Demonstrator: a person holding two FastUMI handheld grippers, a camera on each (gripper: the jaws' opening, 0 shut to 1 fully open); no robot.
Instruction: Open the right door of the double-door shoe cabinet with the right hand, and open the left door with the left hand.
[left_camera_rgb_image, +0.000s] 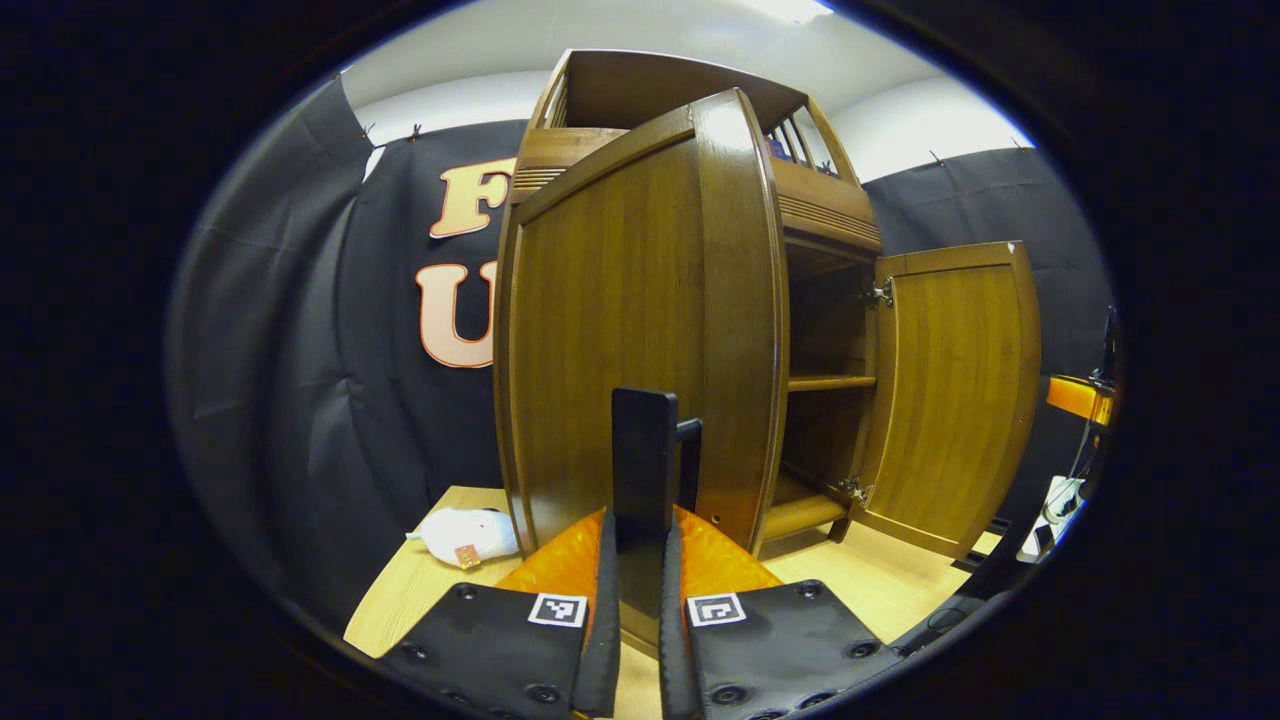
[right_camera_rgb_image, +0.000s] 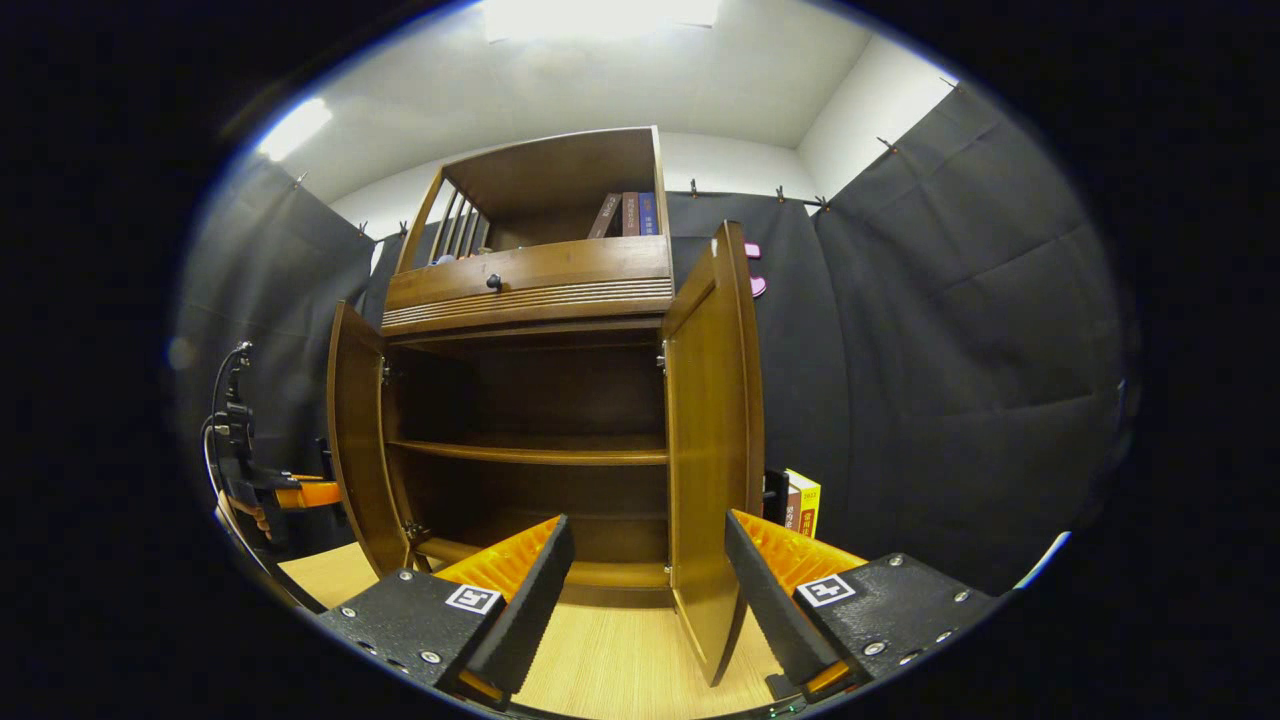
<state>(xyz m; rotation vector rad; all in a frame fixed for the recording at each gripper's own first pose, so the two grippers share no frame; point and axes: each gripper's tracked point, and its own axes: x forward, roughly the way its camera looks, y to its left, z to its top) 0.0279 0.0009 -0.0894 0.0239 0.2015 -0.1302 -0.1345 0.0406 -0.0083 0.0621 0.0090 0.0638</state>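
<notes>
The left tongs (left_camera_rgb_image: 640, 620) are pressed nearly together, pinching the dark handle (left_camera_rgb_image: 645, 465) of the left door (left_camera_rgb_image: 620, 330), which stands swung open right in front of them; the right tongs (right_camera_rgb_image: 645, 590) are spread wide, holding nothing, with the open right door (right_camera_rgb_image: 712, 440) between their fingers; the shoe cabinet (right_camera_rgb_image: 530, 290) sits on the desk (right_camera_rgb_image: 610, 665), both doors wide open

No text can be made out on the book spines (right_camera_rgb_image: 628, 214) or the yellow box (right_camera_rgb_image: 803, 502).

Brown wood-grain shoe cabinet (right_camera_rgb_image: 530, 400); white plush toy (left_camera_rgb_image: 465, 535).
</notes>
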